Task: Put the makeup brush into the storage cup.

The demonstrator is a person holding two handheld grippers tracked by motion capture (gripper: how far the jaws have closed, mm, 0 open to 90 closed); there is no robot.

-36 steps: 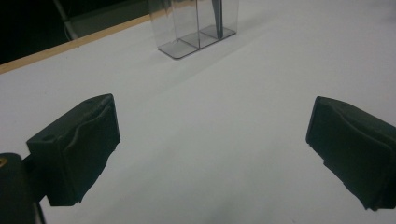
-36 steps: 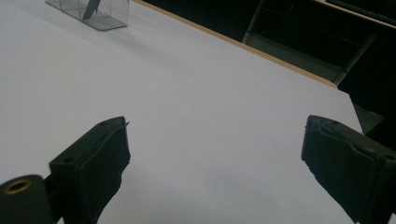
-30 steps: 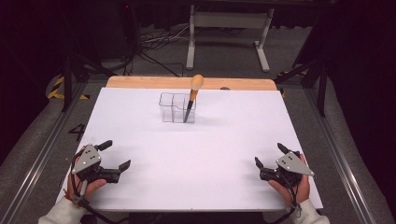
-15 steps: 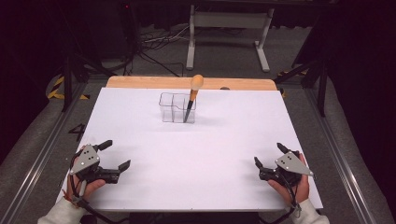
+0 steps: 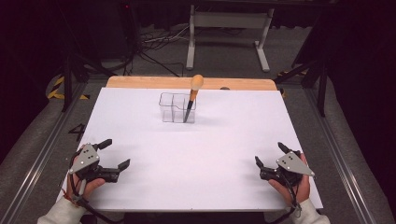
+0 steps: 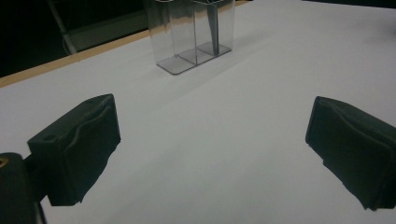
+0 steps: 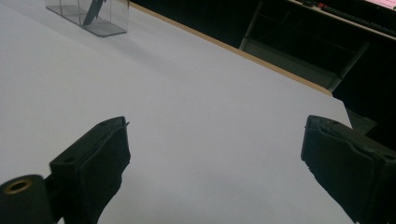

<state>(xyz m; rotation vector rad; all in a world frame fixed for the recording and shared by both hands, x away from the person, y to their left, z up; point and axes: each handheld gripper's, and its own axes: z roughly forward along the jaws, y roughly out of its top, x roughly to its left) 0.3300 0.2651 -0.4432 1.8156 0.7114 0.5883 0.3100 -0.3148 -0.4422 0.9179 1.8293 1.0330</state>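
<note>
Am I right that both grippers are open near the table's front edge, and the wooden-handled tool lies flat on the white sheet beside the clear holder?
Not quite. The wooden-handled tool stands tilted inside the clear holder, as the high view shows. The left gripper and right gripper are indeed open near the front edge.

Your high view sits above your side of the desk [image 5: 196, 154], looking fwd and down; it takes in the whole white top, your hands at the bottom corners, and the dark floor w/ a stand beyond the far edge. Left gripper [image 5: 114, 154] cam rides low, close to the surface, looking along its own jaws toward the clear organizer [image 6: 191, 35], which sits near the top of its pic, approx. centre. Right gripper [image 5: 270, 154] cam is also low, but aimed more across the desk: organizer at its far top-left corner, the desk's wooden far edge running diagonally. All 3 views share the organizer and the white top around it.
</note>
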